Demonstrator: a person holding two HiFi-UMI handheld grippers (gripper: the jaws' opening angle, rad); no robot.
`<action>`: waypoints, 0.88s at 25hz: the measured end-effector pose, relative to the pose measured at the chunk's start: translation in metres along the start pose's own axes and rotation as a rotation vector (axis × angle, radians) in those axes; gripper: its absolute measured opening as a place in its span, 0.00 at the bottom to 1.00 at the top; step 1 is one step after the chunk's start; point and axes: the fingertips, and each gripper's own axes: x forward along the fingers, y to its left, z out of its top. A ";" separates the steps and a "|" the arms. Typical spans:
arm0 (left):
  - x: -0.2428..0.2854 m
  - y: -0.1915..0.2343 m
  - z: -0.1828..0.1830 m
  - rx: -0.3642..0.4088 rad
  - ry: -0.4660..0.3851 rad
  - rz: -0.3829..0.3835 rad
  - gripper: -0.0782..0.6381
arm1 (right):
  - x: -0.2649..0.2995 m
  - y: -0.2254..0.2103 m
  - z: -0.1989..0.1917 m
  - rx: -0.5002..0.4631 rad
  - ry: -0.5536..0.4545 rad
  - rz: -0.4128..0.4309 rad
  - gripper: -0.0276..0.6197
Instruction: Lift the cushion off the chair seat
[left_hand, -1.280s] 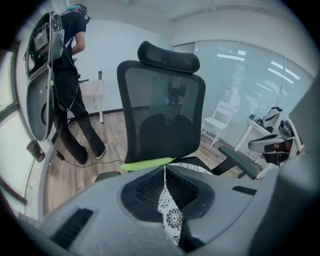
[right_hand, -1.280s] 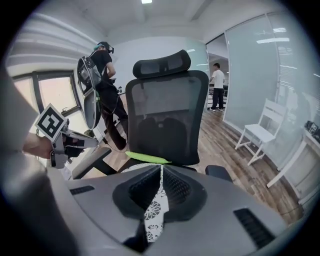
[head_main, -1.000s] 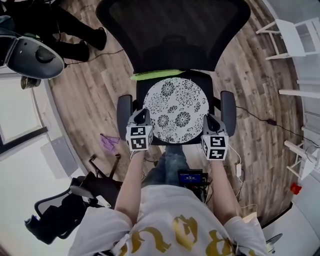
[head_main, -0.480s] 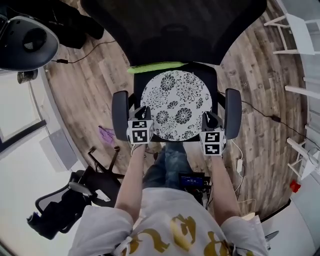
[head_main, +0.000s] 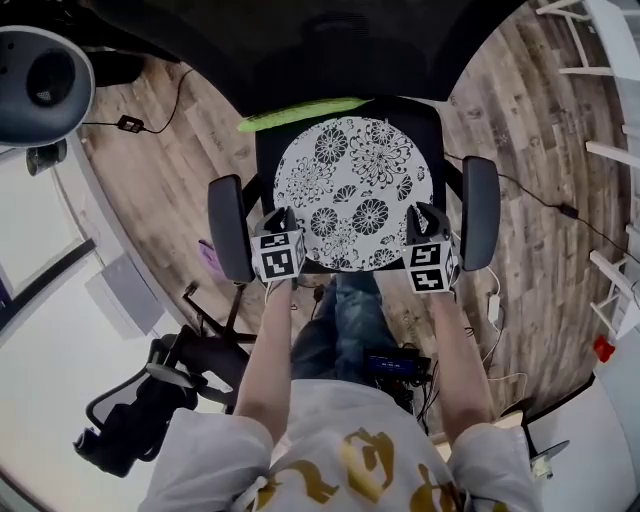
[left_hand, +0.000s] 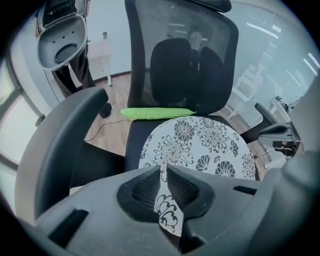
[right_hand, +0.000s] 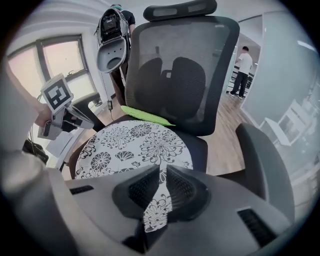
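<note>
A shallow rim grip could slip if either side pulls unevenly: left claw (left_hand: 164, 172) and right claw (right_hand: 163, 174) are each clamped shut on the near edge of the cushion (head_main: 352, 185), a round, thin pad (white, black flowers) lying on the chair seat (head_main: 264, 165) just ahead of them.

Black chair seat (head_main: 268, 160): round white cushion (head_main: 350, 190) with black flower print covers most of it, seat bare at corners. Whether cushion rests flat on seat, cannot tell. Flat green pad (head_main: 300, 113) lies across seat's back edge, just behind cushion. Wood-plank floor (head_main: 170, 170) under chair: black cable (head_main: 128, 124) with plug, purple scrap (head_main: 208, 255) near armrest (head_main: 228, 228), white cable (head_main: 492, 308) on opposite side.
</note>
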 end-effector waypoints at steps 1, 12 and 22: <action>0.004 0.001 0.000 -0.001 0.001 0.007 0.13 | 0.004 -0.001 -0.002 0.011 0.004 -0.001 0.06; 0.041 0.027 -0.018 -0.120 0.066 0.060 0.25 | 0.037 -0.019 -0.028 0.095 0.032 -0.084 0.14; 0.056 0.037 -0.026 -0.081 0.117 0.096 0.33 | 0.058 -0.052 -0.054 0.184 0.084 -0.201 0.32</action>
